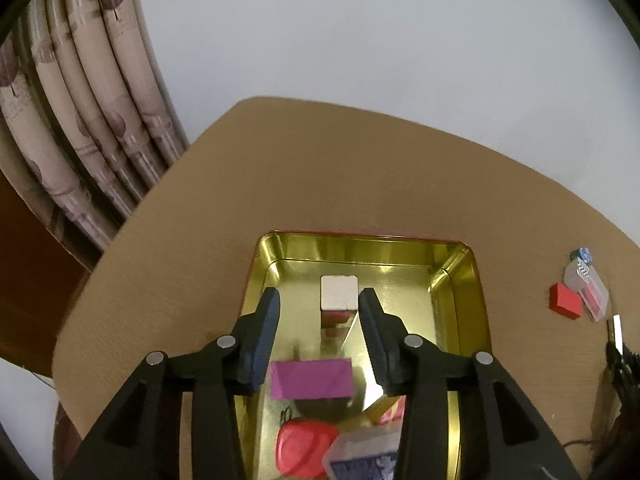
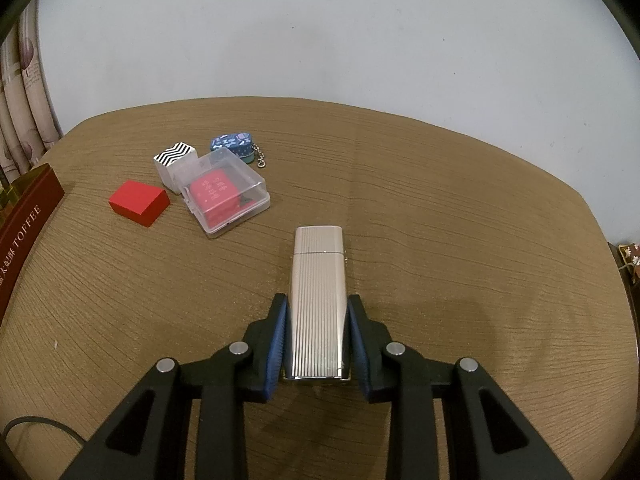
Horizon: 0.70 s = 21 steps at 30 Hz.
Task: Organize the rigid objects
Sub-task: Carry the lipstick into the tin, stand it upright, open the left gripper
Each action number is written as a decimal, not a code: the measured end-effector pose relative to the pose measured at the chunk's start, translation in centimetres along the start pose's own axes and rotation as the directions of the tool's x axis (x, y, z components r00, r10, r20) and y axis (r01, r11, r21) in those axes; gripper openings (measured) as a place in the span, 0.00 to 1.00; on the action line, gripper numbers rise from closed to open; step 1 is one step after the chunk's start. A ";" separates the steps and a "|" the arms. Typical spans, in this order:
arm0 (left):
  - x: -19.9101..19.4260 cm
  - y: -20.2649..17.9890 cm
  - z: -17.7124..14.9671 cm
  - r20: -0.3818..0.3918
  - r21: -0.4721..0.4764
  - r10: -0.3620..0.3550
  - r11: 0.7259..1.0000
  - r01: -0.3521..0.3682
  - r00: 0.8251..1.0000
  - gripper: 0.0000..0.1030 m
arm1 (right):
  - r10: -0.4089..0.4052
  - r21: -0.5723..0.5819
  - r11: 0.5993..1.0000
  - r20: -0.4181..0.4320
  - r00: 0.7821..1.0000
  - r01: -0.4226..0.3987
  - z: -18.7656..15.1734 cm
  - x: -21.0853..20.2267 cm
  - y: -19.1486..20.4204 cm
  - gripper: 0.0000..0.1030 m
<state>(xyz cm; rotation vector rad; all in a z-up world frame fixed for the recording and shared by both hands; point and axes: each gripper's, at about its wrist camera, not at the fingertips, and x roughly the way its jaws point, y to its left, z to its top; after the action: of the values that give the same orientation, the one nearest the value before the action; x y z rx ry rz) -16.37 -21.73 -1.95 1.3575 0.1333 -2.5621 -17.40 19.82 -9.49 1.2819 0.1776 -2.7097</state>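
My left gripper is open and empty above a gold-lined tin on the brown table. In the tin lie a white block, a magenta block, a red rounded piece and a blue-patterned box. My right gripper is shut on a ribbed silver metal case, held over the table. Ahead to its left lie a red block, a clear plastic box with a red item inside, a zigzag-patterned cube and a blue patterned keychain piece.
The tin's dark red wall, marked TOFFEE, stands at the left edge of the right wrist view. A curtain hangs beyond the table's left corner. A pale wall stands behind the table. A dark cable lies at the near left.
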 end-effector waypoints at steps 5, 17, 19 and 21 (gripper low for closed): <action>-2.8 0.1 -1.7 0.032 0.017 0.011 1.000 -0.012 0.999 0.43 | 0.002 0.003 1.000 0.000 1.000 -0.002 0.1 0.1 0.0 0.29; -8.3 1.3 -8.7 0.052 0.042 0.074 0.996 -0.076 0.996 0.70 | -0.021 -0.006 1.000 -0.016 1.000 0.021 -0.4 -1.0 1.1 0.28; -8.5 1.7 -9.9 0.056 0.028 0.099 0.995 -0.101 0.993 0.71 | -0.018 -0.015 1.000 -0.024 1.000 0.017 -0.7 -1.5 1.8 0.28; -8.8 2.0 -10.9 0.059 0.011 0.125 0.992 -0.126 0.990 0.72 | -0.018 -0.017 1.000 -0.021 1.000 0.018 -0.8 -2.1 2.4 0.28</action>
<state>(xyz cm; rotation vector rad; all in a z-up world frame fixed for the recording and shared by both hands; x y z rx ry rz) -2.38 -20.17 -0.82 1.2534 0.0181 -2.4989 -15.05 17.72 -8.45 1.3115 0.2152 -2.7040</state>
